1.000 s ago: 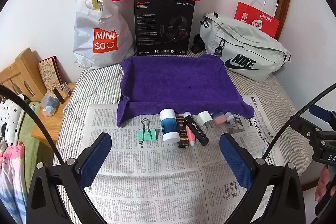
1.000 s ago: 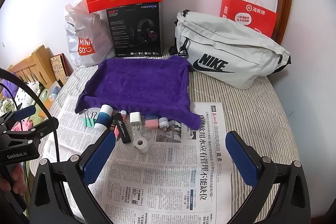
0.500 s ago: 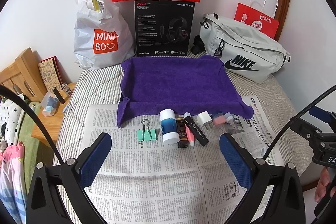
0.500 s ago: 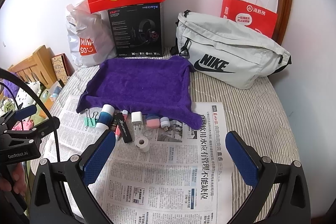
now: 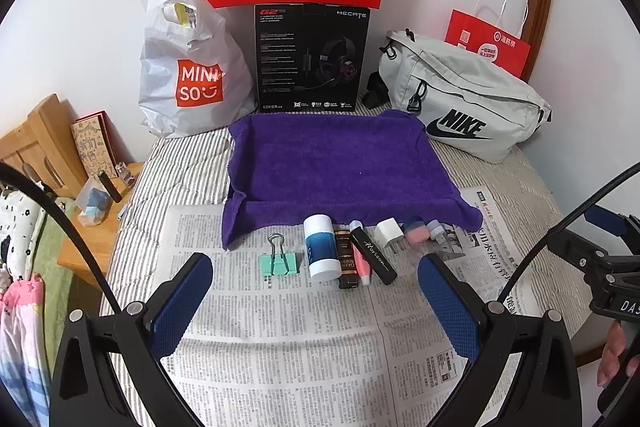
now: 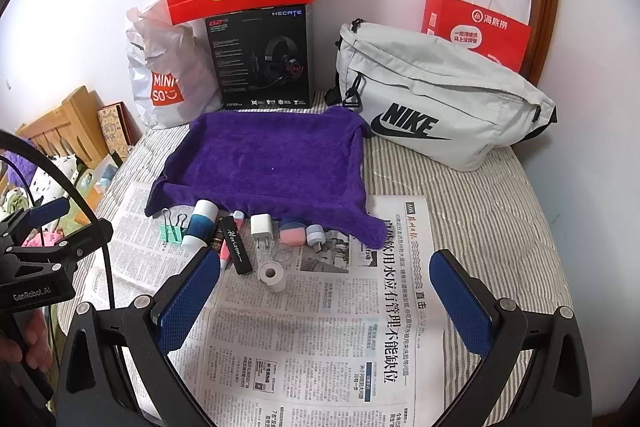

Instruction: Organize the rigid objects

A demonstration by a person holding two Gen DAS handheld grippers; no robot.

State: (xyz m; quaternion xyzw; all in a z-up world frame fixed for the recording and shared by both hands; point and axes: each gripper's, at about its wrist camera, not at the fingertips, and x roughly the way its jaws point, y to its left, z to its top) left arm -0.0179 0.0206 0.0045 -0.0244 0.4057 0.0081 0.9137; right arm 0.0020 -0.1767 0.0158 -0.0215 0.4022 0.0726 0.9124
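Both wide apart and empty: left gripper [image 5: 316, 297], right gripper [image 6: 324, 291]. Nearest: small white tape roll [image 6: 272, 275], light, stiff, prone to rolling; best pinched across flat ends.

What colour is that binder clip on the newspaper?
The binder clip is mint green with silver wire handles, clearest in the left wrist view.

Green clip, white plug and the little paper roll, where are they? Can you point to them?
green clip [image 5: 279, 264], left wrist view, on its mint body.
white plug [image 5: 389, 234], left wrist view, on its white top face.
little paper roll [image 6: 272, 275], right wrist view, on its white side beside the core hole.
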